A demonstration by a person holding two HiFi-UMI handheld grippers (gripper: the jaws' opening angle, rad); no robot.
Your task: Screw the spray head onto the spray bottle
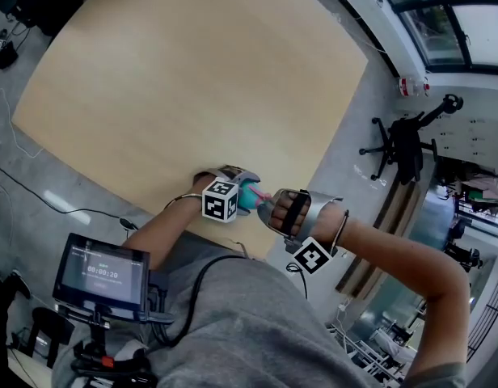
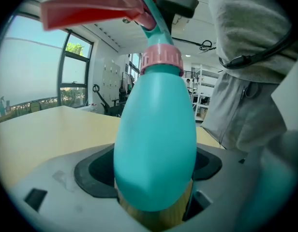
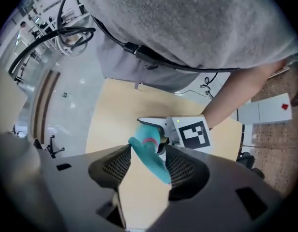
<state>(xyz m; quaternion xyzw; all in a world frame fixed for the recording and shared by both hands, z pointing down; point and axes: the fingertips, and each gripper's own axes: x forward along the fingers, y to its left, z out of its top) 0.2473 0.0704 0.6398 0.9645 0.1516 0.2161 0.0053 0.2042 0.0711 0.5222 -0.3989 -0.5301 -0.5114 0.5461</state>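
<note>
A wide, pale wooden desk [image 1: 192,79] fills most of the scene. At its near edge, the left hand-held gripper [image 1: 230,191] is clamped around the body of the teal spray bottle [image 2: 156,144]. The right hand-held gripper [image 3: 145,164] faces it with its jaws spread, and the spray head [image 2: 156,23] lies between them, not pressed. The head sits on the bottle's neck with its pink collar [image 2: 161,59] seated at the top. Threading looks mostly done, though a last tightening turn may remain.
</note>
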